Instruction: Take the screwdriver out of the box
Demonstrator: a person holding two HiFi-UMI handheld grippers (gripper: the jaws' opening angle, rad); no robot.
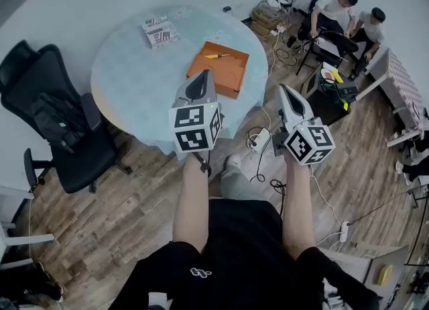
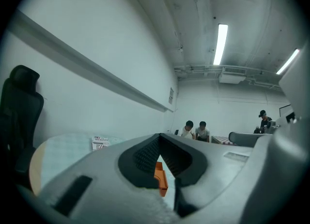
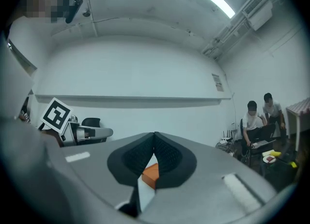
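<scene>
An open orange box (image 1: 220, 68) sits on the round table (image 1: 134, 87), toward its right side. Inside it lies the screwdriver (image 1: 216, 56), with a yellow handle. My left gripper (image 1: 203, 75) is held level over the table's near edge, short of the box, its jaws shut and empty. To the right, my right gripper (image 1: 285, 90) hovers beyond the table edge over the floor, also shut and empty. In the left gripper view the box (image 2: 161, 179) shows through the gap below the closed tips of the left gripper (image 2: 159, 138). The right gripper view shows the box (image 3: 150, 174) below the right gripper's (image 3: 154, 136) tips.
A small printed carton (image 1: 159, 31) lies at the table's far side. A black office chair (image 1: 60, 127) stands left of the table. Cables and a power strip (image 1: 258, 141) lie on the wood floor on the right. Two people (image 1: 345, 13) sit at the back right.
</scene>
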